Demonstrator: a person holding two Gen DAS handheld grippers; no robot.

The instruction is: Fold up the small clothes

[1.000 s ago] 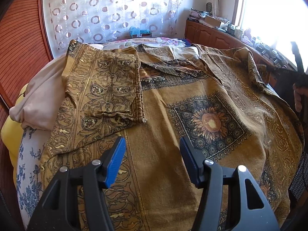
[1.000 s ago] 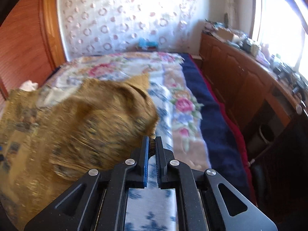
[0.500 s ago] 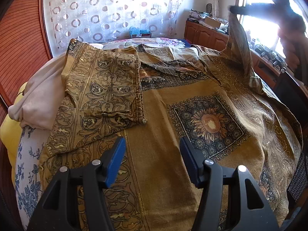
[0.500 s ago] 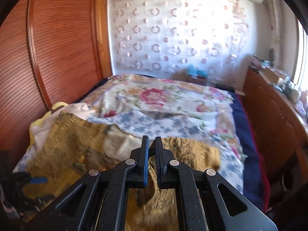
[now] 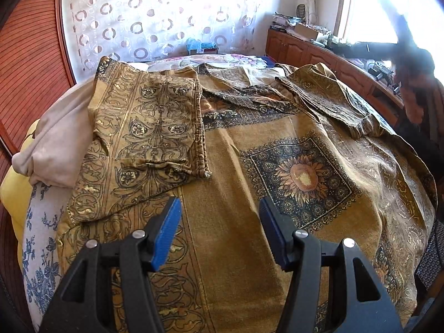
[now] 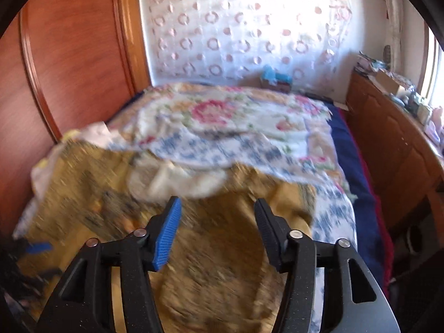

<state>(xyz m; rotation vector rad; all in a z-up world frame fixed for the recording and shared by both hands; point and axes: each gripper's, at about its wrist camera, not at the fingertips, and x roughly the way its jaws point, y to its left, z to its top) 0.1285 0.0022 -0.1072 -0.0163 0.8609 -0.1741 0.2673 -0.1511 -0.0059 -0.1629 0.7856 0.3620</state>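
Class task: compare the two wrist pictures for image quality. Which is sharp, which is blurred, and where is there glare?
Left wrist view: sharp on the garment, fisheye-bent edges, window blown out, right gripper smeared. Right wrist view: garment and bedspread motion-blurred, gripper itself crisp, jaws opening, nothing gripped; curtain washed out.

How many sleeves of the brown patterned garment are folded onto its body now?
2: the left sleeve lies flat across the garment; the right sleeve lies rumpled near the collar.

The garment [image 5: 249, 222] is mustard gold with black scrollwork and a sunflower square. The bedspread [image 6: 222, 116] is white with pink and blue flowers. The curtain [image 5: 155, 22] is white with ring dots.
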